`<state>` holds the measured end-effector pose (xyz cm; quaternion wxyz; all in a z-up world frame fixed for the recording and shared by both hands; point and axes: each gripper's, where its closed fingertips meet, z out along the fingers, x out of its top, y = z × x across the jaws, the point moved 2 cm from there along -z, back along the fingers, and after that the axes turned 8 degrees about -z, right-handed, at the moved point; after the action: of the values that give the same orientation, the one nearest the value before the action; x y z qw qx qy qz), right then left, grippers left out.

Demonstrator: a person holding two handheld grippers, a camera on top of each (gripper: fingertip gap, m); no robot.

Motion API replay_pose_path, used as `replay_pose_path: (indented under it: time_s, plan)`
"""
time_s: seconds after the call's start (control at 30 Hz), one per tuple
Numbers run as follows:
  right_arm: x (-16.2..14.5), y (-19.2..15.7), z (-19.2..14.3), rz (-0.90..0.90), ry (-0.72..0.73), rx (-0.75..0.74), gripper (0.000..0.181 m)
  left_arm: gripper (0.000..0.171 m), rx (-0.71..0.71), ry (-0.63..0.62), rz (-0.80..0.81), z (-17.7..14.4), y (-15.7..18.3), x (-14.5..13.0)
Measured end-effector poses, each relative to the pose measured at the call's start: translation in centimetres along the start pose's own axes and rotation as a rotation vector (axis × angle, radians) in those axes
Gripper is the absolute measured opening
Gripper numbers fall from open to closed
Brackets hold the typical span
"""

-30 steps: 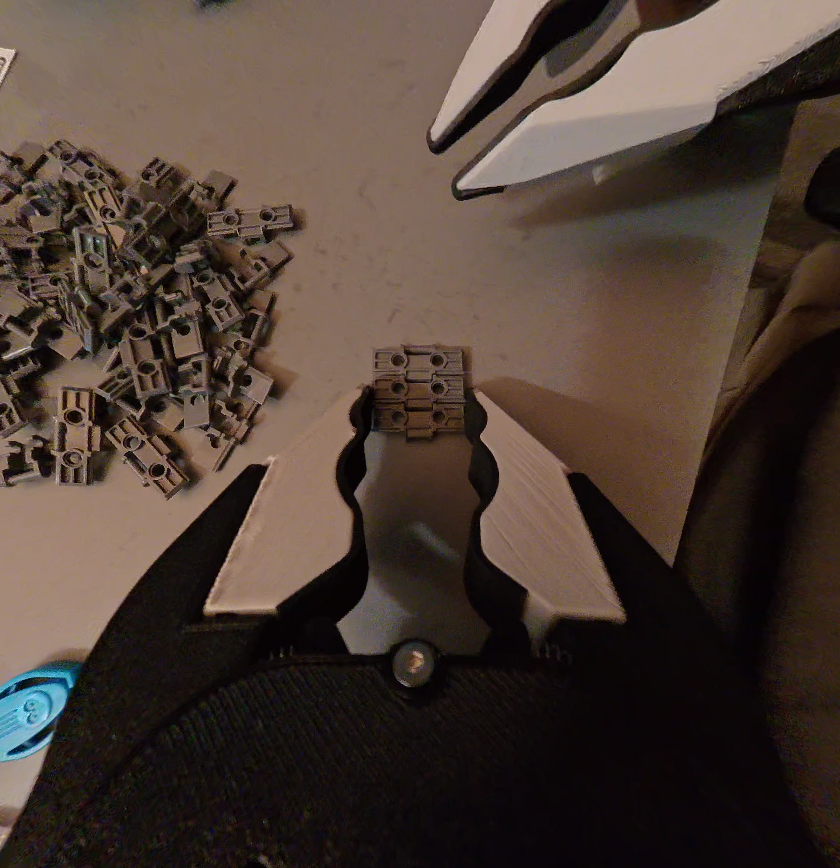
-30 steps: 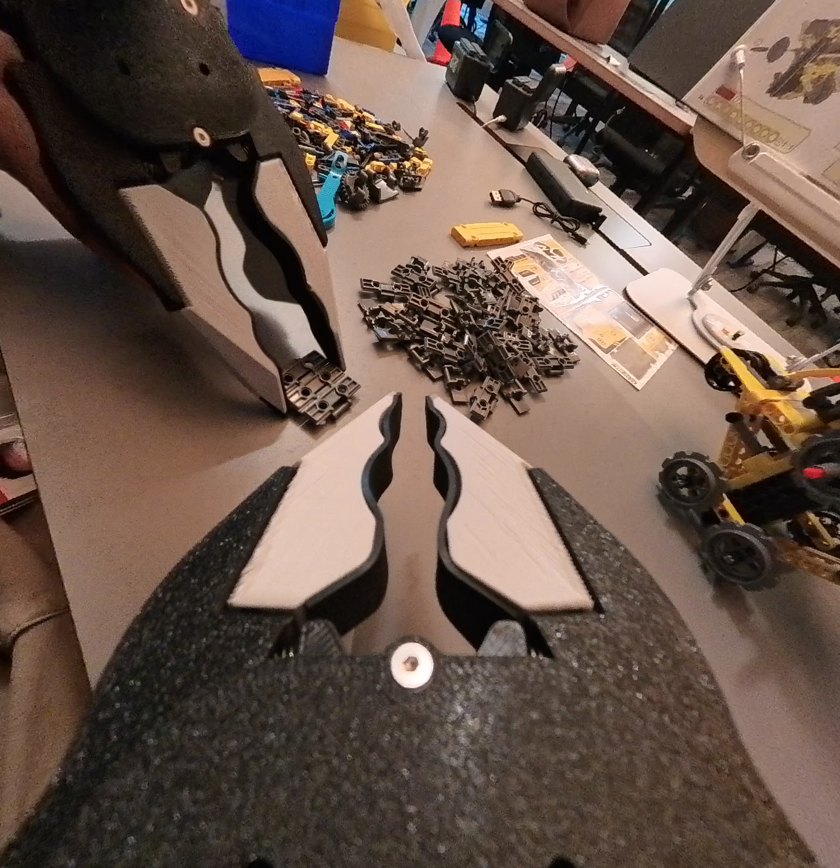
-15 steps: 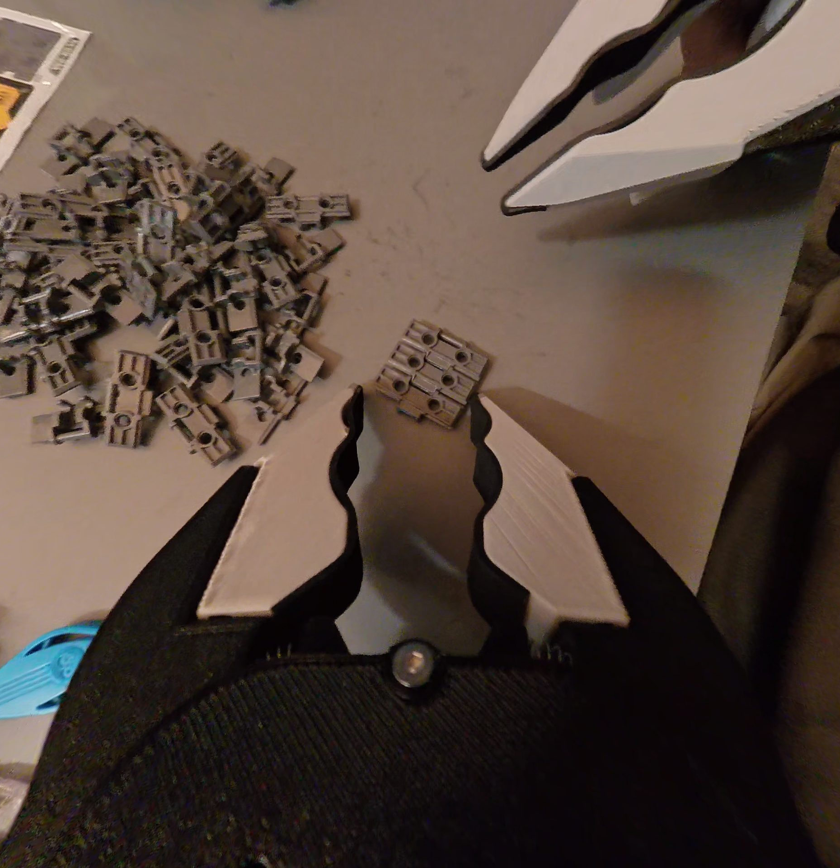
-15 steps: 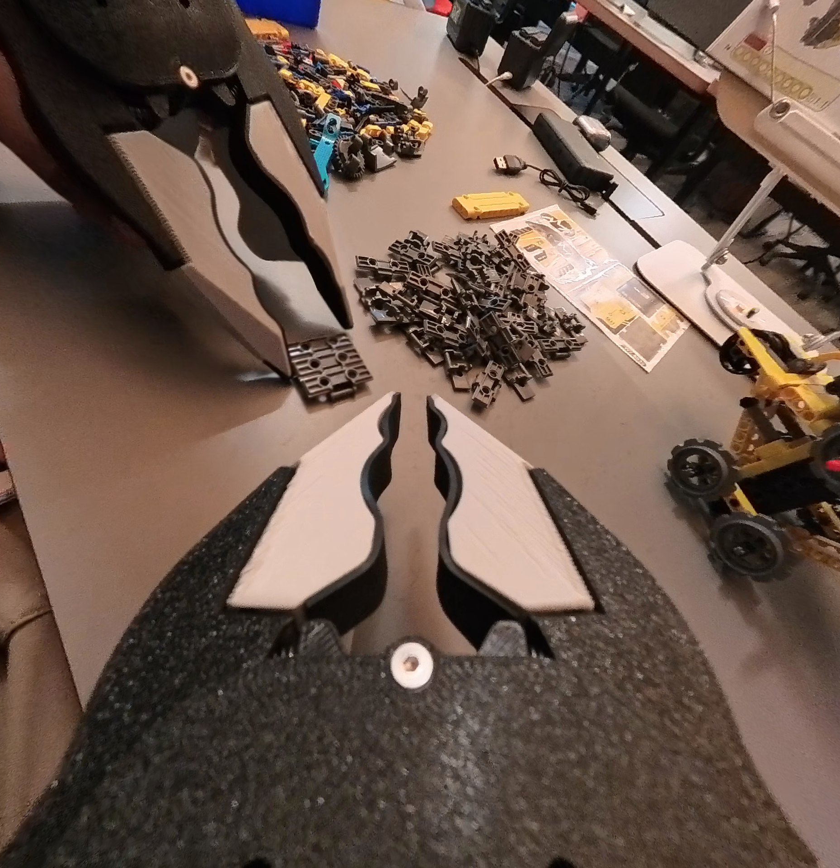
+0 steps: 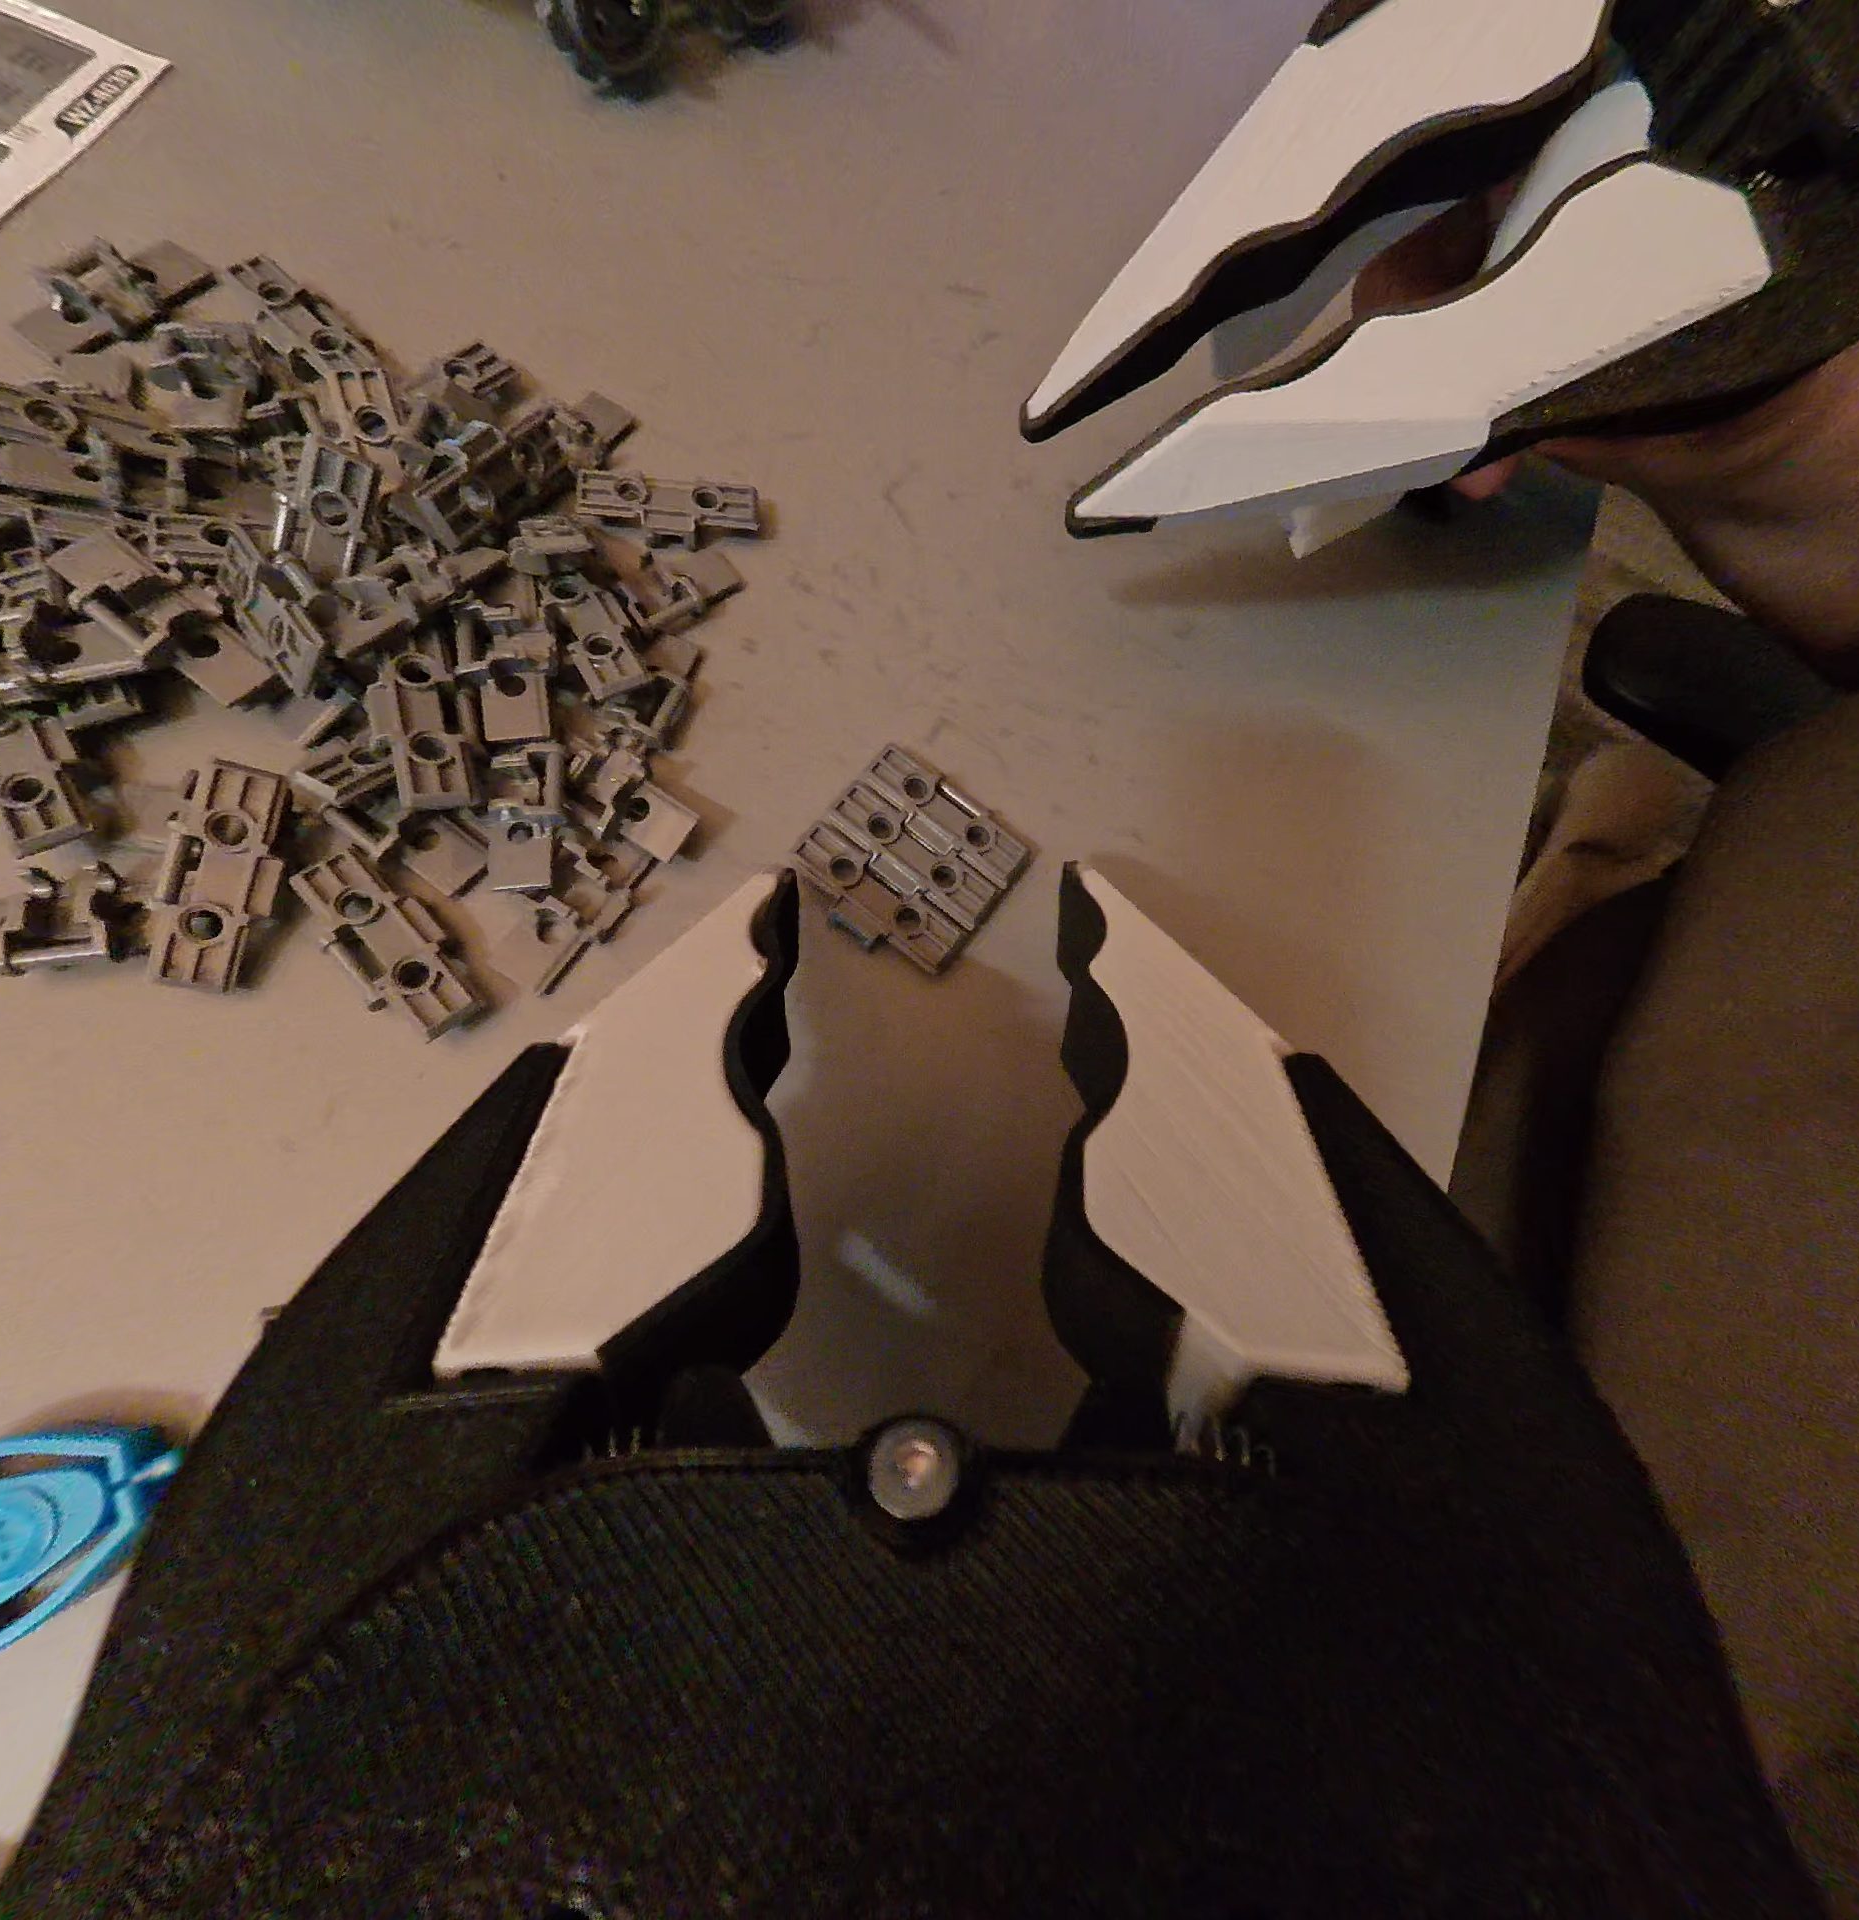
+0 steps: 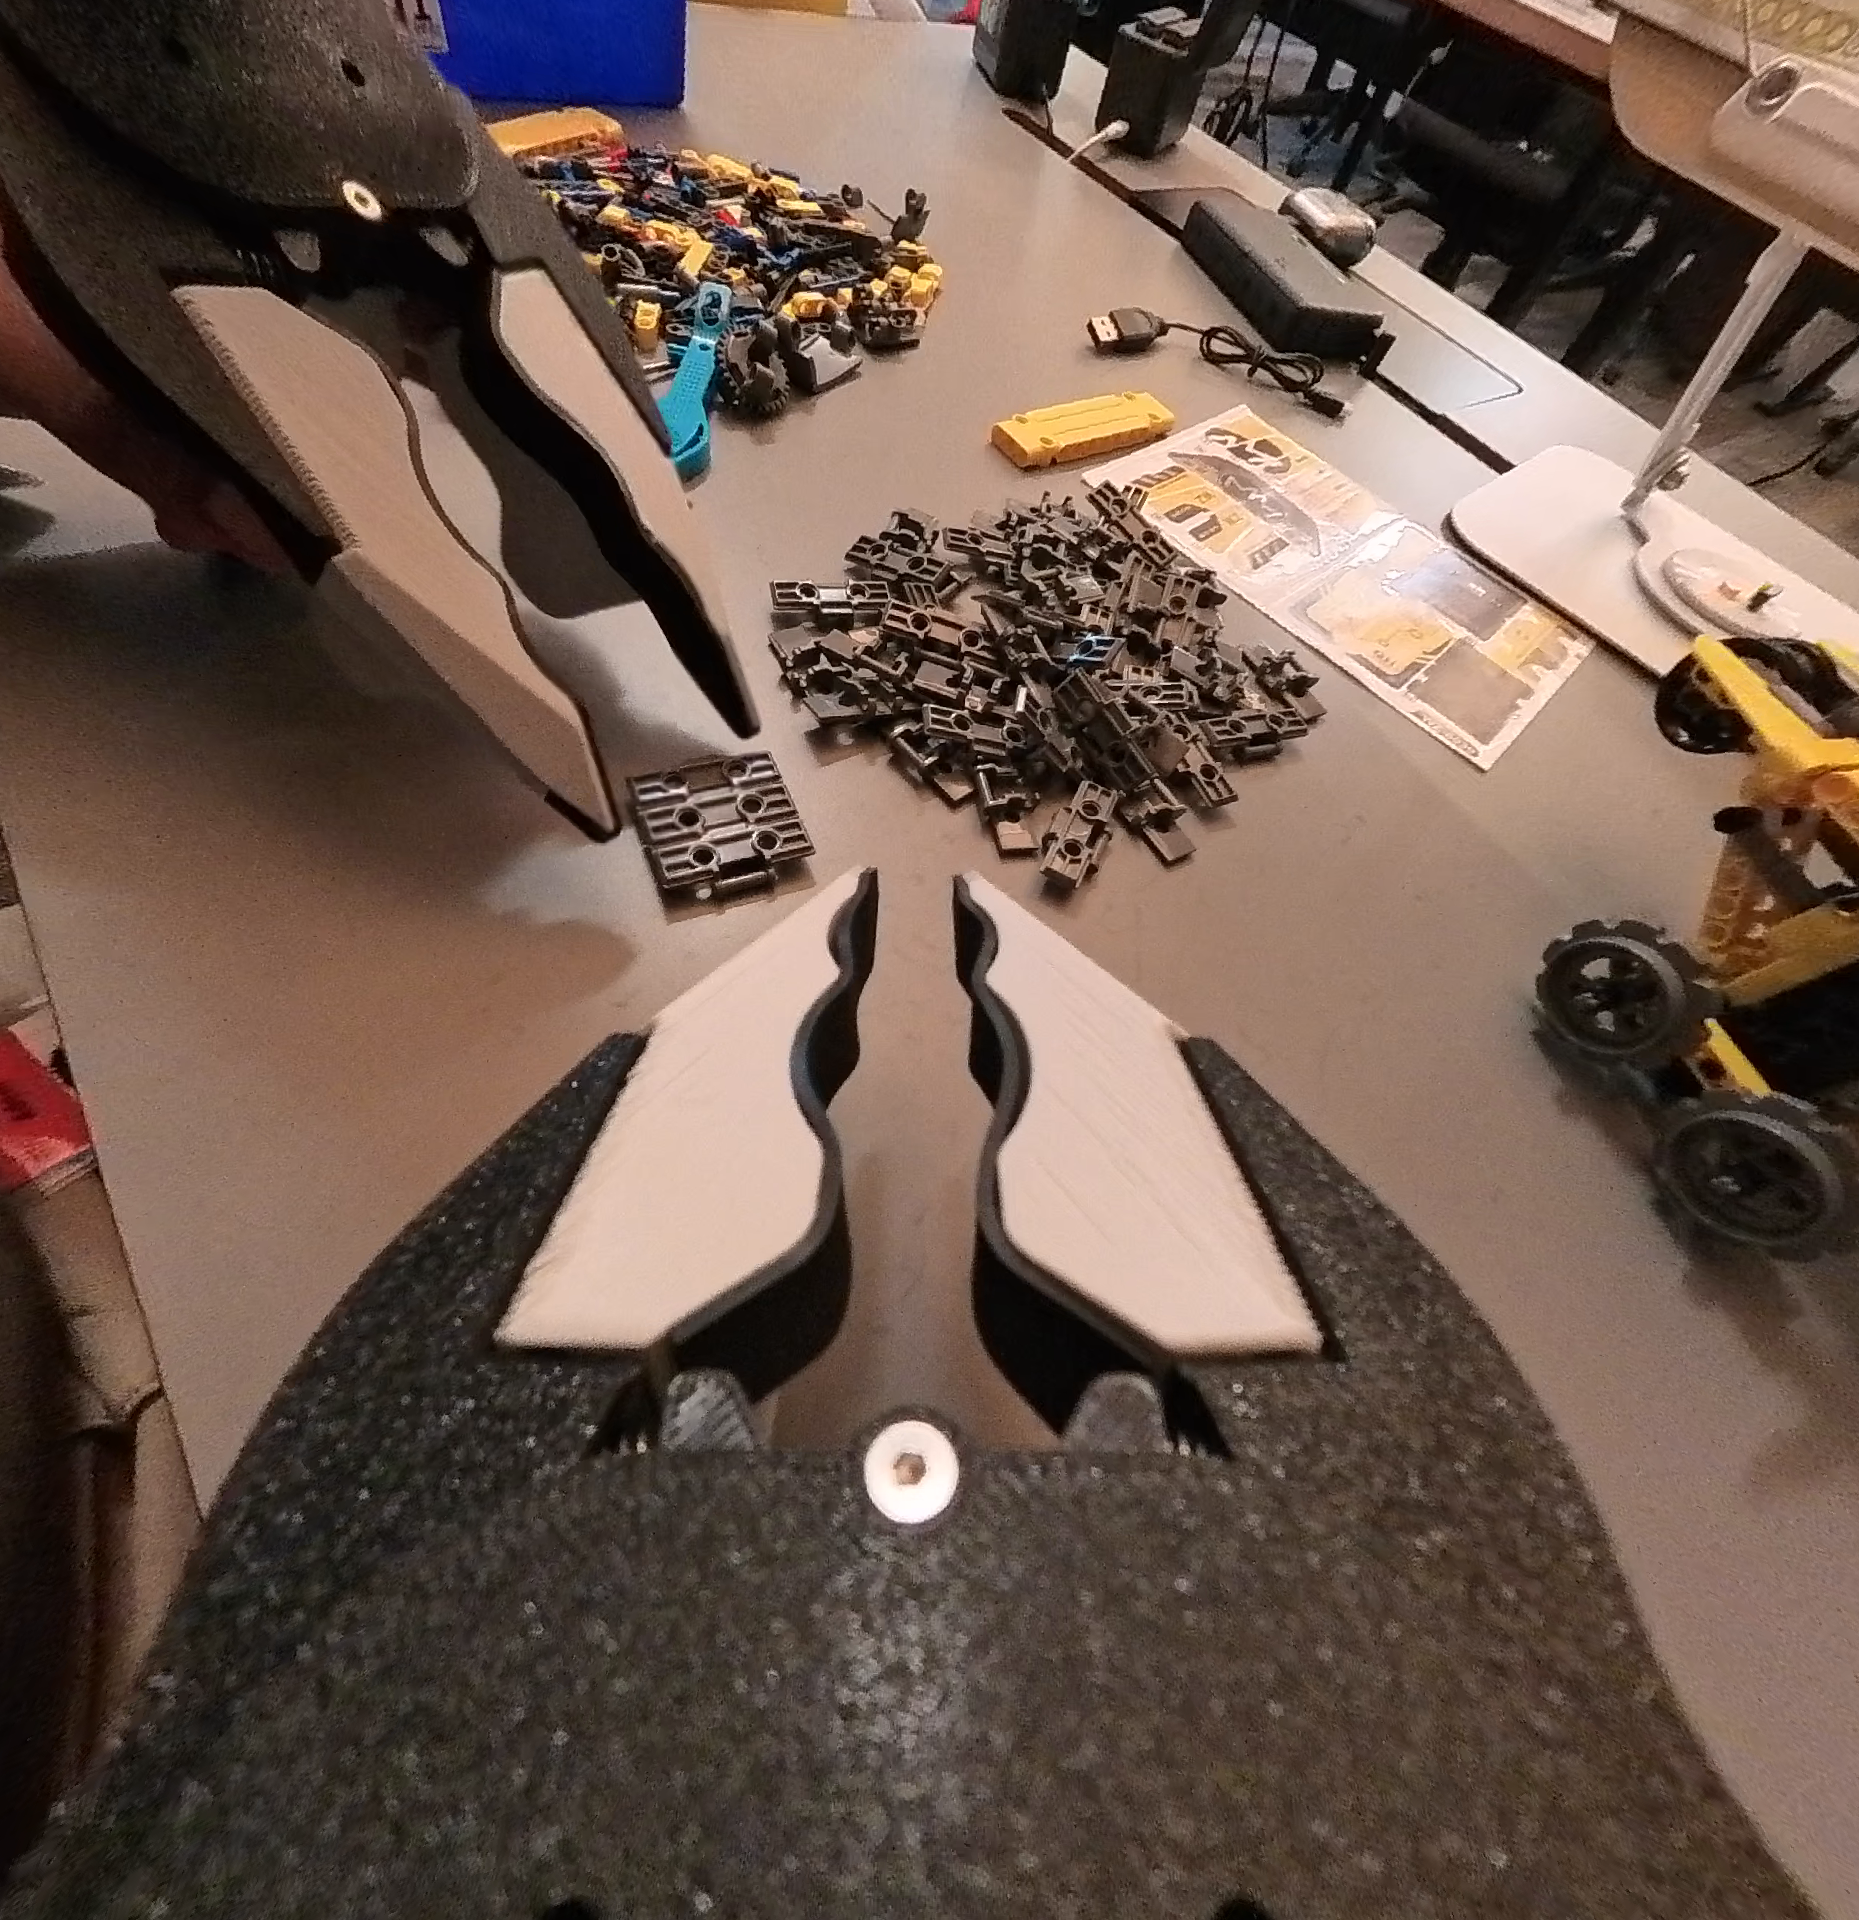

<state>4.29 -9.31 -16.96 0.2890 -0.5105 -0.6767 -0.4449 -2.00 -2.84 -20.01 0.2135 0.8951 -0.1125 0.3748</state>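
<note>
Grey joined plates (image 5: 912,858) lie flat on the table (image 5: 1164,665) at frame centre, just beyond the left gripper (image 5: 927,883), whose jaws stand wide apart and empty. At upper right, the right gripper (image 5: 1050,473) hovers nearly closed, gripping nothing. Loose grey pieces (image 5: 312,623) are heaped at left.

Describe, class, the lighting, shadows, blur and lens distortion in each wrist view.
Left wrist view: dim, warm light; the left claw casts a dark shadow beside the joined grey plate; blue tool blurred.
Right wrist view: brighter; table edges bow from the wide-angle lens; yellow wheeled model soft.
</note>
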Motion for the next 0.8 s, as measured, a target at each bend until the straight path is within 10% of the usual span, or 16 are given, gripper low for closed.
replay_pose_path:
  time_s: [0.47,0.8]
  plan:
    - [0.0,0.1,0.7,0.019,-0.022,0.010,0.015,0.041,-0.078,-0.046,0.001,-0.1,1.2,-0.5]
    - [-0.3,0.2,1.0,0.047,-0.044,0.029,0.016,0.040,0.088,0.202,-0.155,-3.3,-3.7,2.4]
